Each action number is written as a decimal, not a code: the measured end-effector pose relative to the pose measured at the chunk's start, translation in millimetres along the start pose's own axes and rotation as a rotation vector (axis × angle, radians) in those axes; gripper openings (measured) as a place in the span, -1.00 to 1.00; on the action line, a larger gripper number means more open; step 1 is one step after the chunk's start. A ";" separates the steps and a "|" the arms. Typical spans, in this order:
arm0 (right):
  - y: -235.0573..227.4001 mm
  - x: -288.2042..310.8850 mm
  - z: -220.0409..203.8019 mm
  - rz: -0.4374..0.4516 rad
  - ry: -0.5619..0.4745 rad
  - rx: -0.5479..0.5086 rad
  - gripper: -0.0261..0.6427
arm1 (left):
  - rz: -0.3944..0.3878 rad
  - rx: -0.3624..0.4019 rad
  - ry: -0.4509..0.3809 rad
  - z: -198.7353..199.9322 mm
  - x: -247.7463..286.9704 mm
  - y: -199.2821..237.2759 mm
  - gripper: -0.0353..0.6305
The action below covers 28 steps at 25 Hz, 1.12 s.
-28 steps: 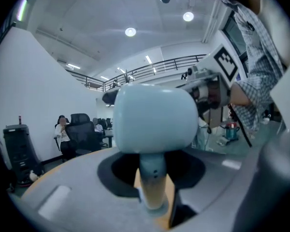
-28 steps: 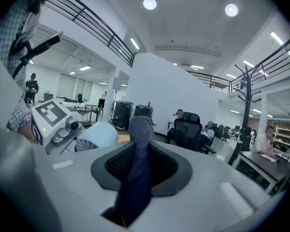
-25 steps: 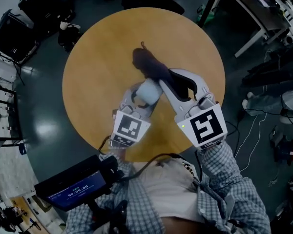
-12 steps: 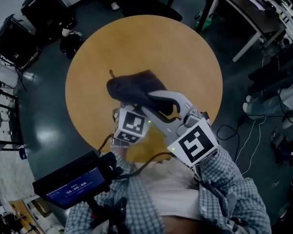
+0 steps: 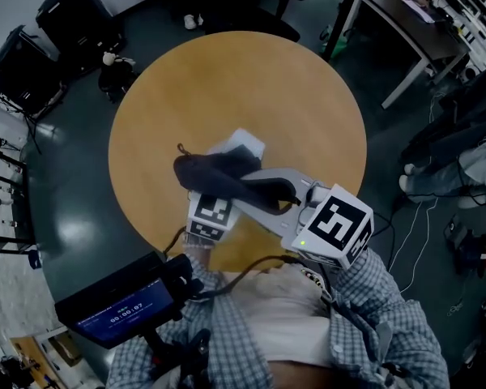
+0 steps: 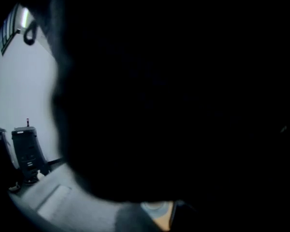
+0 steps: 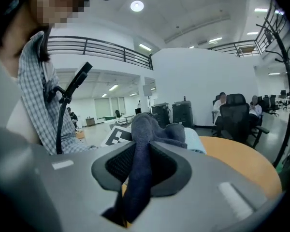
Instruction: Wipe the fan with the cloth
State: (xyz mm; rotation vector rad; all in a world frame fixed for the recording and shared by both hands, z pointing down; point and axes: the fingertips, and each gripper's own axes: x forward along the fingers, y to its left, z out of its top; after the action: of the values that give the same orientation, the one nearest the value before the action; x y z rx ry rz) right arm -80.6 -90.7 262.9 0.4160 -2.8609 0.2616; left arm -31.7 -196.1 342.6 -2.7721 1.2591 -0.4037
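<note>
Right tongs [image 7: 141, 170]: closed on the cloth [image 7: 144, 129]. Dark blue fabric is pinched between the two black pads, with a tail hanging down below them and the rest bunched up past the tips.

Left tongs [image 5: 213, 214]: can't tell if open or closed. The left gripper view is almost entirely blocked by a dark mass right at the lens. Only a grey strip of gripper body shows at lower left, plus a sliver of pale blue and orange at the bottom edge. In the head view its marker cube sits just near of the cloth, and the tips are hidden under the fabric.

Cloth in the head view [image 5: 206, 168]: draped over the near-left side of the fan [image 5: 243, 146], touching it, with a small loop sticking out at its far-left corner. The right tongs reach in from the right and cross just over the left one.

Fan: pale, white-blue. It is on the worktop [image 5: 251, 79], near-centre, with its far-right corner uncovered. In the right gripper view it shows just behind the bunched cloth [image 7: 199, 143].

Worktop: round, wood-coloured.

Near side: checked sleeve [image 5: 373, 298] on the right arm, and a black device with a lit screen [image 5: 117, 310] at near left.

Floor around: black cases [image 5: 65, 6] far left, a desk [image 5: 405, 23] far right.
</note>
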 end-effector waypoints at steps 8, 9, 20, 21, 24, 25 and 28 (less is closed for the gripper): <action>-22.5 -18.1 40.8 -0.166 -0.068 -0.120 -0.67 | -0.020 0.007 -0.030 -2.0 -6.9 -3.5 -0.49; -31.4 -20.7 47.7 -0.185 -0.079 -0.138 -0.67 | -0.022 0.006 -0.034 -0.5 -7.8 -3.1 -0.49; -77.2 -2.7 54.1 -0.016 -0.004 -0.129 -0.67 | -0.188 0.080 -0.158 27.8 -23.0 -36.7 -0.49; -83.1 -2.0 50.8 -0.004 -0.015 -0.081 -0.67 | -0.192 0.081 -0.162 27.4 -24.2 -37.5 -0.49; -106.3 -3.7 29.9 -0.048 -0.023 0.021 -0.67 | -0.183 0.078 -0.188 30.3 -29.5 -34.5 -0.49; -112.0 -3.0 18.6 -0.066 -0.011 0.040 -0.67 | -0.176 0.073 -0.204 33.9 -32.0 -32.1 -0.49; -119.6 2.1 -7.9 -0.098 -0.015 0.115 -0.67 | -0.154 0.068 -0.226 41.7 -37.6 -23.3 -0.49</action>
State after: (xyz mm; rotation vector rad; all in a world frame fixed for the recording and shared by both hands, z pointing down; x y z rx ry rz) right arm -45.0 -202.4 287.9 0.5801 -2.8390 0.4083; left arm -27.3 -154.5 298.6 -2.7707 0.9685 -0.1337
